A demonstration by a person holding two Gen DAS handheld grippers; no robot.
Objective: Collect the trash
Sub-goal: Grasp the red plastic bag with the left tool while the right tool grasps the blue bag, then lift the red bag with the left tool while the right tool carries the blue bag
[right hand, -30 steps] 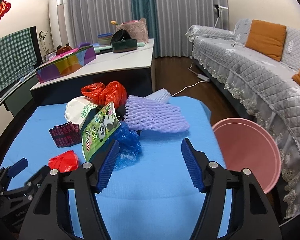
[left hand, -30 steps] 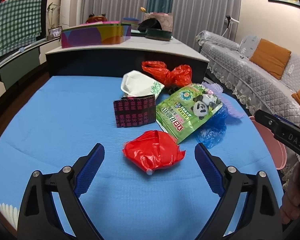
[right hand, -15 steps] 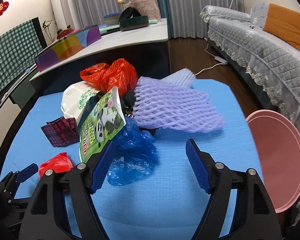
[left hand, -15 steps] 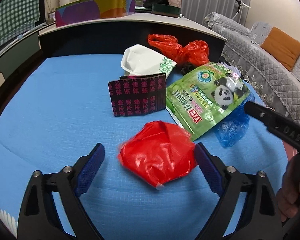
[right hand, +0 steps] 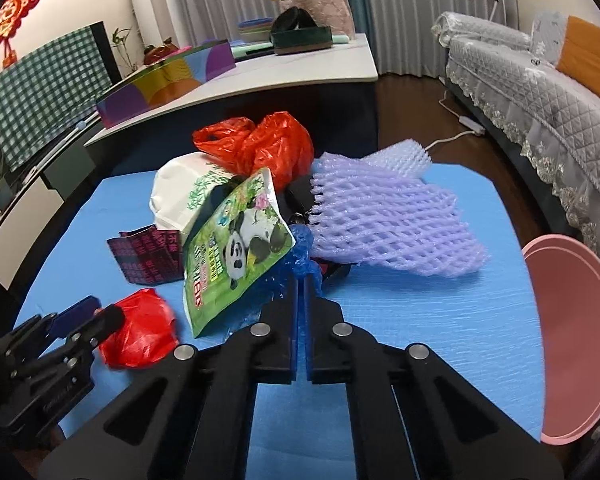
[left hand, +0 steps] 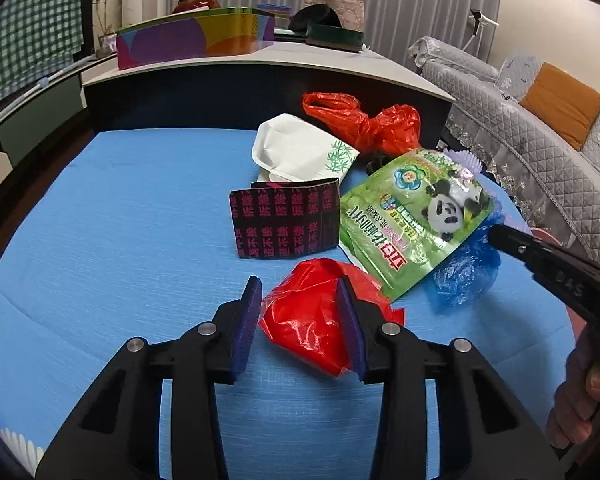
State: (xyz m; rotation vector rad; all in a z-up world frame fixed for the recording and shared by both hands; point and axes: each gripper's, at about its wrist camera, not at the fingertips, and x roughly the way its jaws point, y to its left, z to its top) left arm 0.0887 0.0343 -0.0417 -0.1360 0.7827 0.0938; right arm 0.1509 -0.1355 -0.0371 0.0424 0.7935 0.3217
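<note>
A pile of trash lies on the blue mat [left hand: 120, 220]. My left gripper [left hand: 300, 304] is shut on a crumpled red plastic bag [left hand: 308, 320], which also shows in the right wrist view [right hand: 140, 332]. My right gripper [right hand: 300, 284] is shut on the edge of a blue plastic bag [right hand: 296, 256], which lies partly under a green panda pouch [right hand: 236, 248]. The blue bag [left hand: 464, 272] and pouch [left hand: 412, 216] also show in the left wrist view. A purple foam net [right hand: 388, 220], a white paper tray [left hand: 300, 148], a dark printed wrapper [left hand: 284, 224] and a red-orange bag [left hand: 364, 120] lie around.
A pink basin [right hand: 572, 332] stands off the mat's right edge. A low white-topped table [left hand: 260, 64] with a colourful box [left hand: 196, 40] stands behind the mat. A grey covered sofa [right hand: 540, 92] runs along the right.
Both grippers moved forward and closed: the left one onto the red plastic bag, the right one onto the blue plastic bag.
</note>
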